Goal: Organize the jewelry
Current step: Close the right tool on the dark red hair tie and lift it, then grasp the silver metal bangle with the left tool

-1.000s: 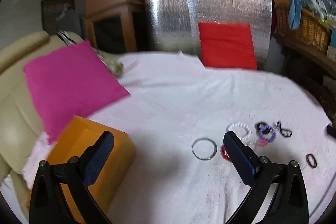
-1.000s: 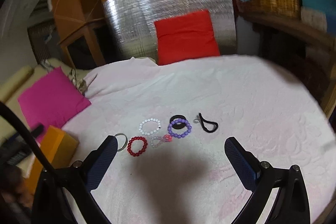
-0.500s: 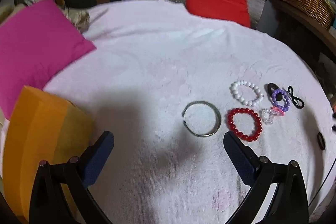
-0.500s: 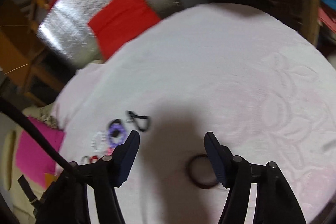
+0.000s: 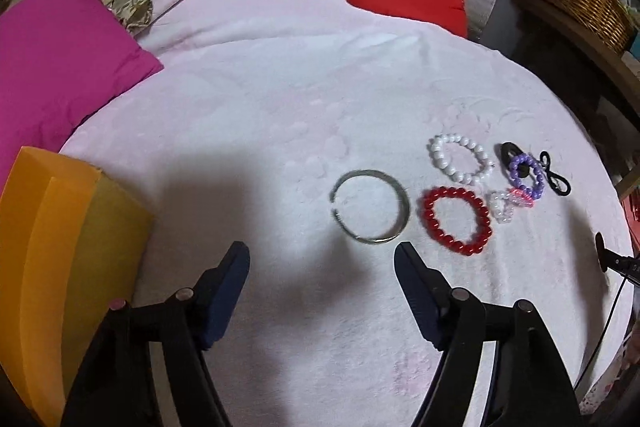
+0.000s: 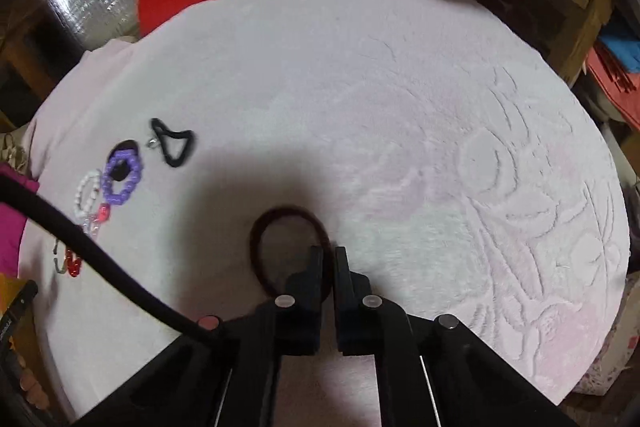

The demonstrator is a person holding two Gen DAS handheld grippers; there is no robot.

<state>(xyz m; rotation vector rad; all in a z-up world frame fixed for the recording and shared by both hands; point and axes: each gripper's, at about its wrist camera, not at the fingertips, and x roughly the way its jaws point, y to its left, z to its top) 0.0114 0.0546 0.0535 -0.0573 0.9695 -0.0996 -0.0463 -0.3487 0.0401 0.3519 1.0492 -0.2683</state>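
The right hand-held gripper [image 6: 329,254] is clamped thinly on the dark band [image 6: 291,251] at its 3 o'clock edge; slippage is risked on lifting. The left hand-held gripper [image 5: 322,259] is held apart, with the bangle [image 5: 370,205] at 12 o'clock.

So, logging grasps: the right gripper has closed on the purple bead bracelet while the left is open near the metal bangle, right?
Not the purple one. The right wrist view shows the right gripper shut on the dark hair tie; the purple bead bracelet lies untouched. The left gripper is open near the metal bangle.

My left camera looks down over the bangle [image 5: 370,211]; my right sits closer, by the hair tie [image 6: 290,251]. Both share the purple bracelet [image 5: 527,175] [image 6: 122,177].
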